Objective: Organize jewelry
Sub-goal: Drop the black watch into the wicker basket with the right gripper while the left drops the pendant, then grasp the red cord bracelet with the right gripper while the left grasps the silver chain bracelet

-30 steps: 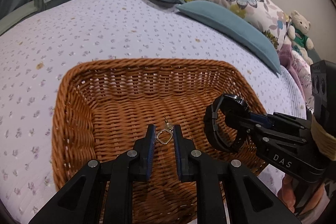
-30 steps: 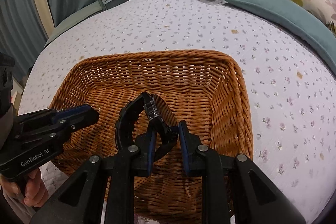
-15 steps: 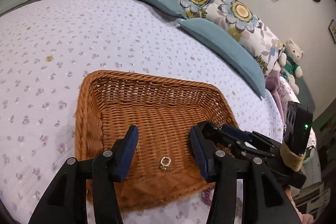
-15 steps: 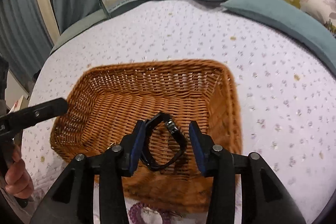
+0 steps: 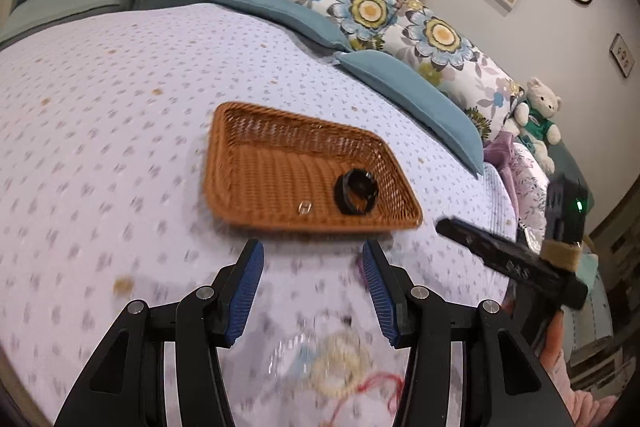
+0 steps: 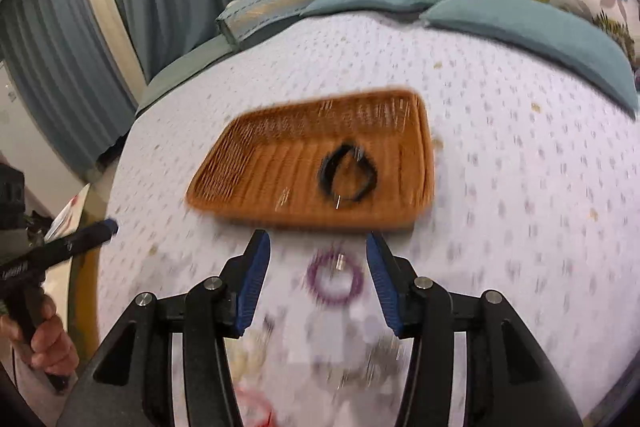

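The shallow rectangular brown wicker basket (image 5: 280, 171) sits on the pale lilac dotted bedspread (image 5: 100, 147), its long side running across the left wrist view and its far rim toward the teal pillows (image 5: 408, 95). Inside it, near the right end, a black watch with its strap closed in a loop (image 5: 355, 191) lies flat, and a small silver earring (image 5: 305, 207) rests just beside it, close to the near wall. The left gripper (image 5: 313, 291) is spread wide and empty, nearer the camera than the basket. The right gripper (image 6: 318, 277) is likewise spread wide and holds nothing; between its fingers a purple beaded bracelet (image 6: 334, 279) lies on the bedspread. Blurred cream and red pieces (image 5: 344, 363) lie nearby, outside the basket.
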`<control>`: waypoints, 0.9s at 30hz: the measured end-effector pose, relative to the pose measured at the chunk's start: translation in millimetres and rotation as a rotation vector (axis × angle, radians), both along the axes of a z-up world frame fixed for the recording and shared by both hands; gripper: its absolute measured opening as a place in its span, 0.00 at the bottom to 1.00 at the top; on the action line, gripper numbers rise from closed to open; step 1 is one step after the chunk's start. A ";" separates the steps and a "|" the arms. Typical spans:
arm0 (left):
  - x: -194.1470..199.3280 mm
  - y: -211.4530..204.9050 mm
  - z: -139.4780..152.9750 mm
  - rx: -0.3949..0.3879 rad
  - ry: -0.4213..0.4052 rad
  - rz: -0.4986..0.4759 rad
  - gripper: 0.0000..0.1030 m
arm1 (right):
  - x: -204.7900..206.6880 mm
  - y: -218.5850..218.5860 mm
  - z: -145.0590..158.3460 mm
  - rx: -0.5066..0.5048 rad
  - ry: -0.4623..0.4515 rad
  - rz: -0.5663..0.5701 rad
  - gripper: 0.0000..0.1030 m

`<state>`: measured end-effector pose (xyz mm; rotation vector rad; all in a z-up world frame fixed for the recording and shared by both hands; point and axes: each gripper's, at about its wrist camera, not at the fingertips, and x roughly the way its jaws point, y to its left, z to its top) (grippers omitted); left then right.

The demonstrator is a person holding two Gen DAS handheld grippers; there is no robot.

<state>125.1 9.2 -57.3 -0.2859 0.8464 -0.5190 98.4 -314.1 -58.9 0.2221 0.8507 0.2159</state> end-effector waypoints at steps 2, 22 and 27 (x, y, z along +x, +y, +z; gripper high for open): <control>-15.4 4.9 -3.5 0.003 0.011 0.019 0.51 | -21.2 5.3 -9.5 0.000 0.035 0.017 0.52; -31.4 3.8 -81.2 0.117 0.167 0.111 0.49 | -115.1 63.3 -67.3 -0.207 0.139 0.190 0.52; -26.4 -9.5 -93.0 0.152 0.205 0.062 0.36 | -108.2 59.9 -78.0 -0.212 0.161 0.174 0.52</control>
